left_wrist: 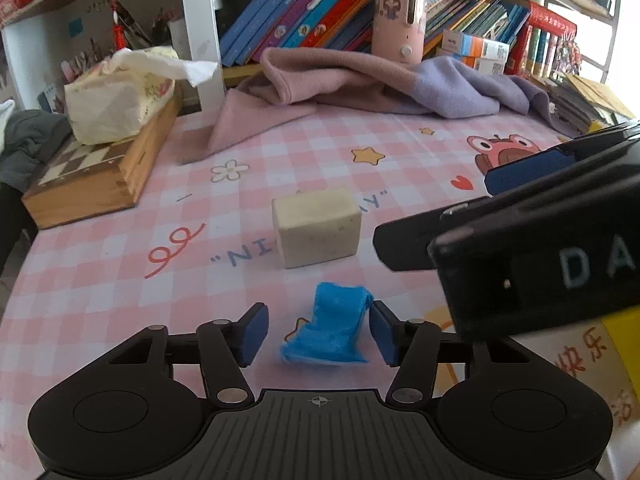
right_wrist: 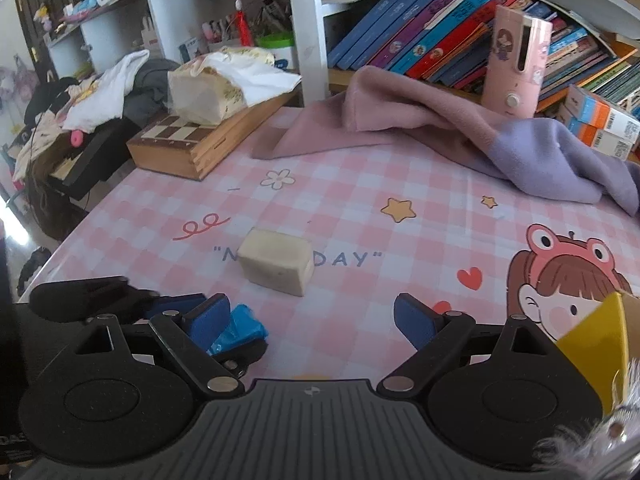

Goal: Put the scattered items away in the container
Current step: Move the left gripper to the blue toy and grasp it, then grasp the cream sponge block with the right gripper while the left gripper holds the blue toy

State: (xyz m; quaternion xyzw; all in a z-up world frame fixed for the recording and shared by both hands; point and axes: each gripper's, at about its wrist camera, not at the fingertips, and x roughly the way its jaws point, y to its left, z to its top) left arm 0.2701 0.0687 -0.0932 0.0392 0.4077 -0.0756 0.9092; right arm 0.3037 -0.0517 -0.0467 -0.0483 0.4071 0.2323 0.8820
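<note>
A crumpled blue cloth piece [left_wrist: 328, 328] lies on the pink checked tablecloth between the fingers of my left gripper [left_wrist: 320, 332]. The right pad [left_wrist: 382, 332] is at the cloth's edge; the left pad [left_wrist: 256, 332] stands a little apart, so the grip is not closed on it. A cream rectangular block [left_wrist: 316, 228] sits just beyond. My right gripper [right_wrist: 312, 322] hovers open and empty, close on the right of the left one, with the block [right_wrist: 276, 266] ahead and the blue cloth piece [right_wrist: 240, 328] at its left finger. A yellow container [right_wrist: 596, 344] shows at the right edge.
A wooden chess box [left_wrist: 92, 176] with a tissue pack [left_wrist: 116, 96] on top stands at the left. A pink and purple blanket [left_wrist: 360, 80] lies at the back below a bookshelf, beside a pink device [left_wrist: 400, 20]. The table's left edge [right_wrist: 80, 224] drops to a cluttered chair.
</note>
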